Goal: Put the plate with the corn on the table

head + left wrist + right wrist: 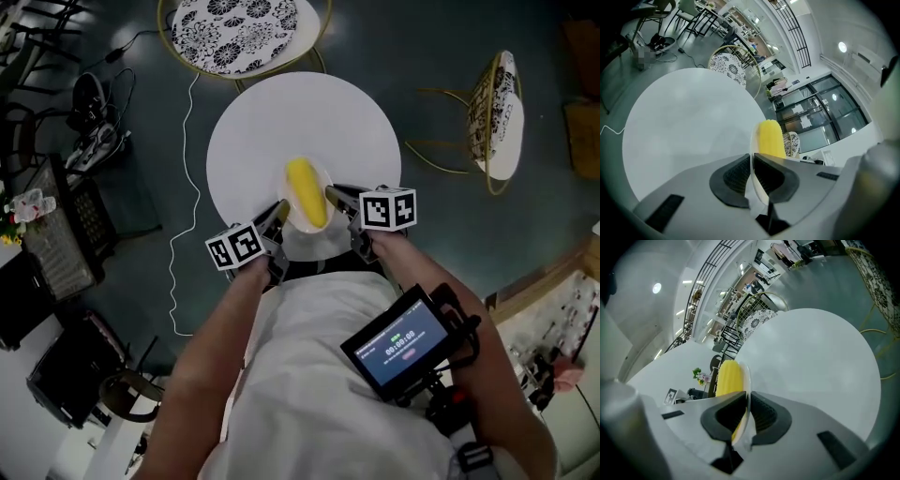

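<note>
A thin white cable trails over the dark floor at the far left, well apart from the round white surface. My left hand-held gripper reaches in from the lower left, its marker cube sitting just behind the jaws. In the left gripper view, those jaws are pinched narrow on the thin left rim of the plate, with the ribbed pads pressing it from both sides.

The plate is small and pale. It sits at the near edge of the surface, and its nearest part reaches out past that edge toward me. I cannot tell whether its underside touches the top or hangs just above it. The corn lies on the plate, a single yellow cob pointing away from me, between my two tools.

My right hand-held gripper comes in from the lower right with its own cube just behind it. In the right gripper view, its jaws are closed tight on the opposite rim, with the cob just beside them. A screen is mounted in front of my chest, lower right. Farther right, a chair with a patterned seat stands on the floor, well apart from the surface.
</note>
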